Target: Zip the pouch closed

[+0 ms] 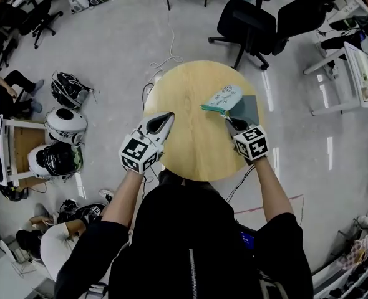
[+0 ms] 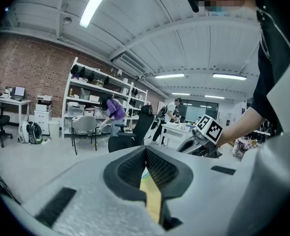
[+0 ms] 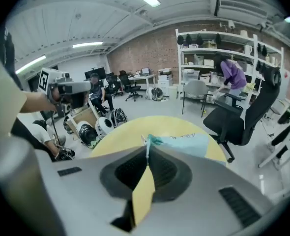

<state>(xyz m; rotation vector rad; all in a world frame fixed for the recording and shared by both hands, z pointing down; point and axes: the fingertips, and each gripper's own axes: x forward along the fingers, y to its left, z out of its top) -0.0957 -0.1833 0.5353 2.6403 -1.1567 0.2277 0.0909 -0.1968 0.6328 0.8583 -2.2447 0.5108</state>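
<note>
With right gripper (image 3: 146,154), pinches thin teal zipper pull (image 3: 154,140) of pale blue fabric pouch (image 3: 187,144) over round yellow wooden table (image 1: 190,126); holds left gripper (image 1: 169,116) closed, empty, well apart.

The pouch (image 1: 225,97) bears illegibly small print.

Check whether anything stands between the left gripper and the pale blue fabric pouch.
Nothing visible does. Only the bare round yellow wooden table lies between the left gripper and the pale blue fabric pouch. The right gripper pinches the pouch's teal end from the near side, off that line.
</note>
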